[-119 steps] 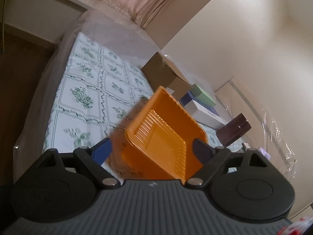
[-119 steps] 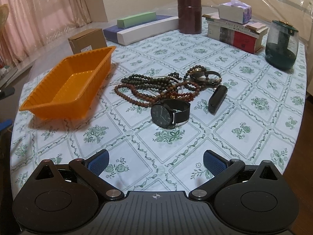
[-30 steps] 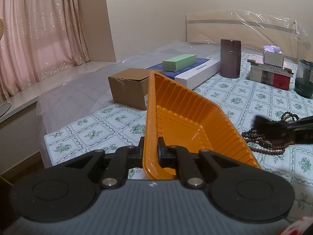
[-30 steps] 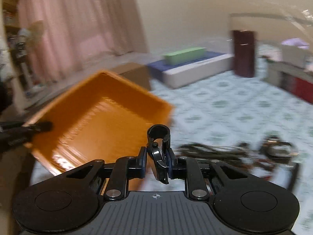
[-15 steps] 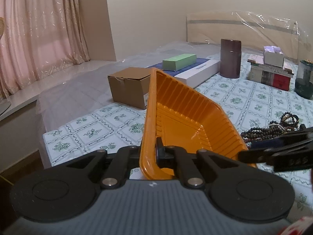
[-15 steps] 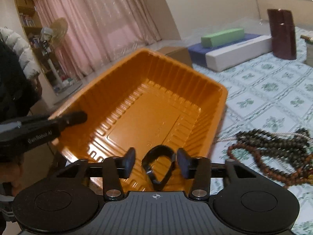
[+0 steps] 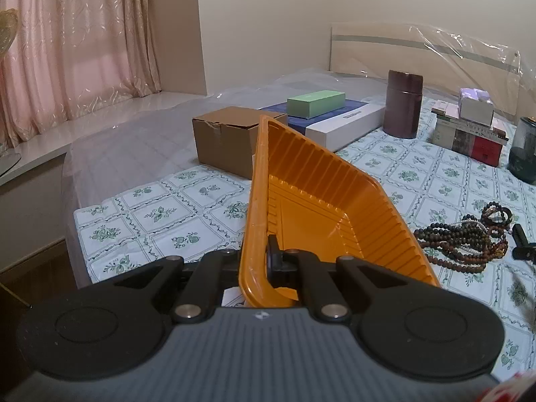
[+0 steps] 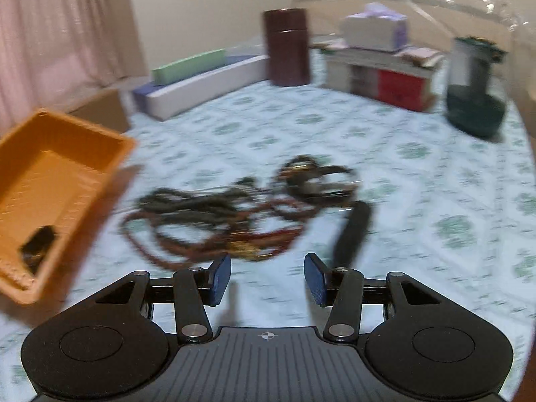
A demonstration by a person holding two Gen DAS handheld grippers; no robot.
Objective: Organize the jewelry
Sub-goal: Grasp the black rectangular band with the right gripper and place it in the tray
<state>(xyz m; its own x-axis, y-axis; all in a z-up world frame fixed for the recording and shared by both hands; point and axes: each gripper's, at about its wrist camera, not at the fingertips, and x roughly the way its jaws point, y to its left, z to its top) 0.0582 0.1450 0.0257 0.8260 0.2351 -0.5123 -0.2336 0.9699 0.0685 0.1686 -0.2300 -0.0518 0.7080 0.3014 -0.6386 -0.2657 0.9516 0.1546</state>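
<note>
Left wrist view hugs the ribbed orange plastic tray [image 7: 321, 207]; right looks from farther back, sharing tray [image 8: 50, 181] and tangled bead necklaces [image 8: 214, 221].

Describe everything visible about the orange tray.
The orange tray is a thin, glossy plastic rectangle with ribbed, sloping walls and a flat rim. The left gripper is shut on its near rim, holding it tilted above the floral tablecloth. In the blurred right wrist view a small dark item, hard to identify, lies inside near one end.
</note>
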